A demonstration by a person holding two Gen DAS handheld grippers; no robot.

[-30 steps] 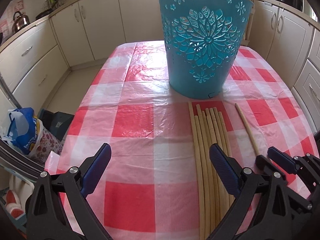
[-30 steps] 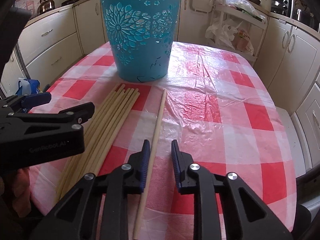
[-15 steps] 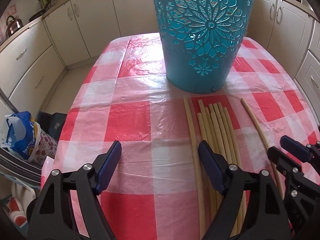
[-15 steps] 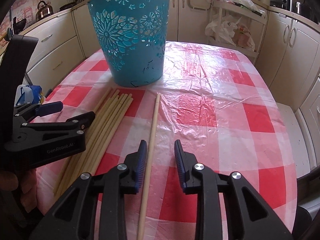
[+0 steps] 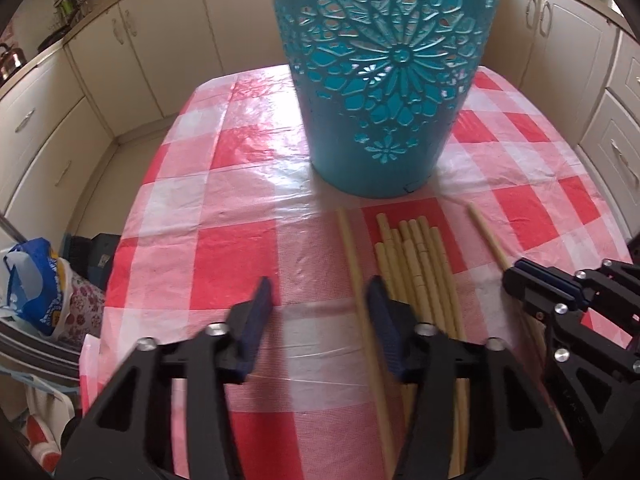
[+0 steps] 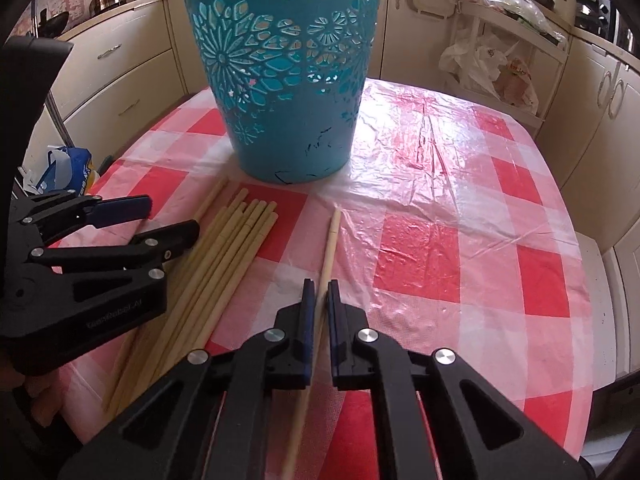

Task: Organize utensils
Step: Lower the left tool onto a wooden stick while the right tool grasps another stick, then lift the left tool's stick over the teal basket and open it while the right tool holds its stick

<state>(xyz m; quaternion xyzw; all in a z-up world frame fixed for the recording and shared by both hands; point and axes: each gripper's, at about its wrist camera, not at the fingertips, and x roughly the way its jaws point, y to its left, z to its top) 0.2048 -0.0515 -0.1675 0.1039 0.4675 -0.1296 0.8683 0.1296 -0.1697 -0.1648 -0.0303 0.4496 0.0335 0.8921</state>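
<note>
Because the lone stick [image 6: 330, 240] lies by itself at 6 o'clock of the teal basket [image 6: 280, 92], it looks light, stiff and smooth, apt to roll or pivot if pinched near an end, so a mid-shaft hold suits it. The right hand-held gripper [image 6: 319, 300] is clamped on it there. Lying at its 9 o'clock, the stick bundle [image 5: 420, 272] has one strayed stick [image 5: 354, 264] between the closing jaws of the left hand-held gripper [image 5: 318, 304], not yet pinched. Toward 3 o'clock the bench [image 6: 460, 208] lies open, its edge near at 6 o'clock.
</note>
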